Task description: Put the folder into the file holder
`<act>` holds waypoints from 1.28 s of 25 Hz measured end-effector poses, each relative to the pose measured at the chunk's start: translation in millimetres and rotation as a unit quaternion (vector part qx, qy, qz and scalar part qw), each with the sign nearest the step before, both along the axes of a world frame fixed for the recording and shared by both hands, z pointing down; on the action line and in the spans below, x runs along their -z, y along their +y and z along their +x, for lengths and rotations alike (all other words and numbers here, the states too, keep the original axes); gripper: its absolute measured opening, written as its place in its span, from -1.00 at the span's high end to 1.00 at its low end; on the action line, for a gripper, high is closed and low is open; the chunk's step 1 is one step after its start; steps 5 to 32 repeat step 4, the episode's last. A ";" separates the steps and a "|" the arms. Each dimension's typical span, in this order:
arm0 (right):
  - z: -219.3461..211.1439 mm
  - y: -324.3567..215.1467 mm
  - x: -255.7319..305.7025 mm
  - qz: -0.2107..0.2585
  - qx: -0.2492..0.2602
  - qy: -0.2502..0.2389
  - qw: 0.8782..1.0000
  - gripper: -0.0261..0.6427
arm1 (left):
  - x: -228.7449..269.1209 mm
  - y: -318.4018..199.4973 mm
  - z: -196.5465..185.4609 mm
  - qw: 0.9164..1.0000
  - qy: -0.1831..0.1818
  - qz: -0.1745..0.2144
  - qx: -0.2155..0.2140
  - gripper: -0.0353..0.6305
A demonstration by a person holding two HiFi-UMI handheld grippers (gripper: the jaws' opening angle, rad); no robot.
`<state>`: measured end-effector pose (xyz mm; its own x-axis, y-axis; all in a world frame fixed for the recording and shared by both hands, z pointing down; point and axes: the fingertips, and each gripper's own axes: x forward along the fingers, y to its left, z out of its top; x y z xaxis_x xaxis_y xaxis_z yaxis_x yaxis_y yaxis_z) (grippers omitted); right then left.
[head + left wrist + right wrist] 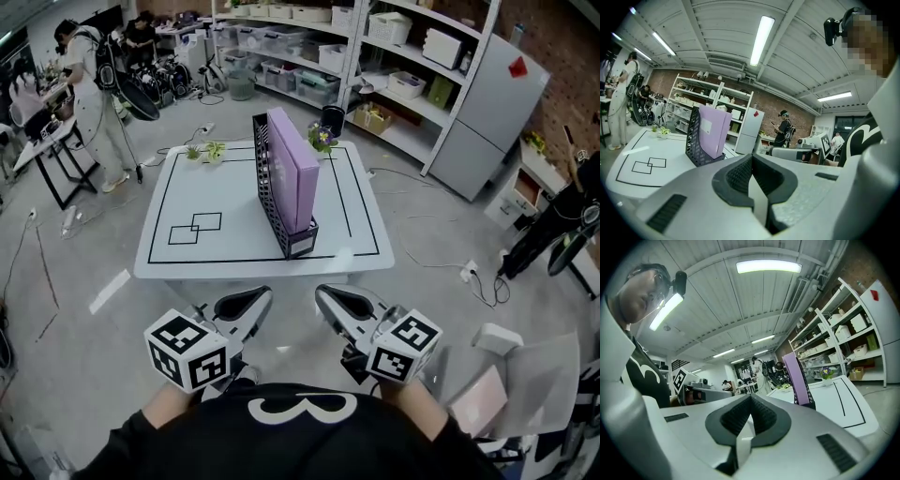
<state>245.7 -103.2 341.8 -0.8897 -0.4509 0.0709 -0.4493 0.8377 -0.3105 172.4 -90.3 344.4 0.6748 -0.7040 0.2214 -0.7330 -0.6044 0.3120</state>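
A purple folder (292, 167) stands upright inside the black mesh file holder (274, 202) at the middle of the white table (216, 197). The same folder (714, 129) and holder (695, 143) show in the left gripper view, and the folder (796, 378) again in the right gripper view. My left gripper (261, 296) is held low in front of the table's near edge, jaws shut with nothing between them. My right gripper (323, 294) hangs beside it, also shut and empty. Both are well short of the holder.
Black outlines mark the tabletop, with two overlapping squares (195, 228) at the near left. Small potted plants (322, 138) stand at the far edge. Shelving (375, 47) and a grey cabinet (487, 112) rise behind. People stand at the back left (89, 84). Cables lie on the floor.
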 end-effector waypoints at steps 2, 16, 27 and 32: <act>1.7 8.7 2.6 0.006 0.004 0.003 1.000 0.91 | 2.4 8.5 2.0 1.000 -0.001 0.004 0.003 0.88; 3.9 18.0 3.6 0.009 0.008 0.007 1.000 0.91 | 3.5 17.5 4.2 1.000 -0.003 0.006 0.006 0.88; 3.9 18.0 3.6 0.009 0.008 0.007 1.000 0.91 | 3.5 17.5 4.2 1.000 -0.003 0.006 0.006 0.88; 3.9 18.0 3.6 0.009 0.008 0.007 1.000 0.91 | 3.5 17.5 4.2 1.000 -0.003 0.006 0.006 0.88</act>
